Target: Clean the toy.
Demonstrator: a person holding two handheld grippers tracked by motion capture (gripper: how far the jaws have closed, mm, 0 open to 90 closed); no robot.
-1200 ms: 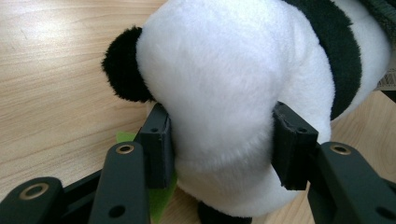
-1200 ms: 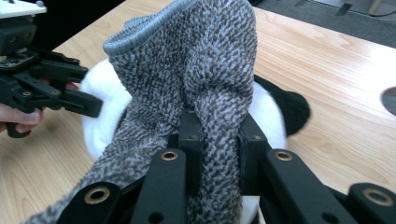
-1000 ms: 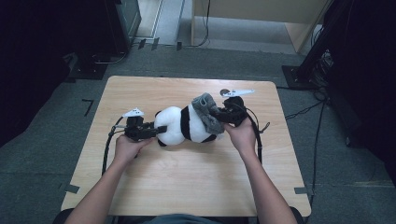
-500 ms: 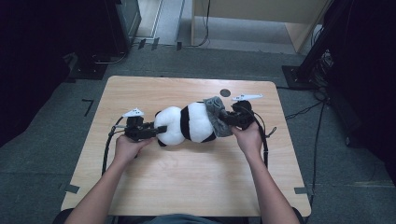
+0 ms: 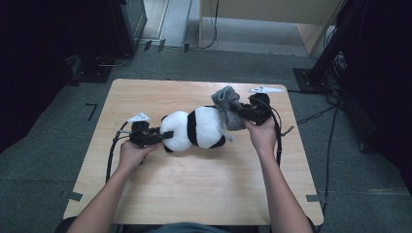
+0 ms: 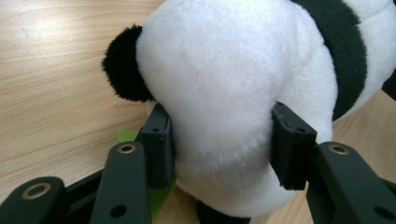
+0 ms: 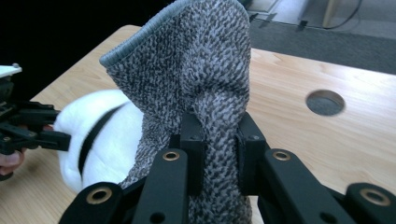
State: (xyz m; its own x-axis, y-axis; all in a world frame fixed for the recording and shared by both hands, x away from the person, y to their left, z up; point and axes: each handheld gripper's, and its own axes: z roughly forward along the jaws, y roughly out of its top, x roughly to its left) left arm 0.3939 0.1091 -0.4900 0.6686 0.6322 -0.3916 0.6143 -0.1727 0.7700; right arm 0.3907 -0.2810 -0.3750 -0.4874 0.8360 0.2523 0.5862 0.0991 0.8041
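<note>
A black and white panda plush (image 5: 197, 128) lies on its side across the middle of the wooden table (image 5: 194, 189). My left gripper (image 5: 163, 137) is shut on the plush's white left end (image 6: 219, 116), one jaw pressed into each side of it. My right gripper (image 5: 239, 115) is shut on a grey knitted cloth (image 5: 227, 108), which stands bunched up at the plush's right end. In the right gripper view the grey cloth (image 7: 196, 79) rises between the jaws, with the panda plush (image 7: 100, 135) behind it at the left.
A round cable hole (image 7: 325, 102) sits in the tabletop beyond the cloth. Dark equipment (image 5: 126, 24) and cables (image 5: 316, 116) lie on the floor past the table's far edge. A green scrap (image 6: 126, 135) shows under the plush.
My right gripper has moved to the right and a little farther away, drawing the grey cloth off toward the plush's right end. The left gripper has held still on the plush.
</note>
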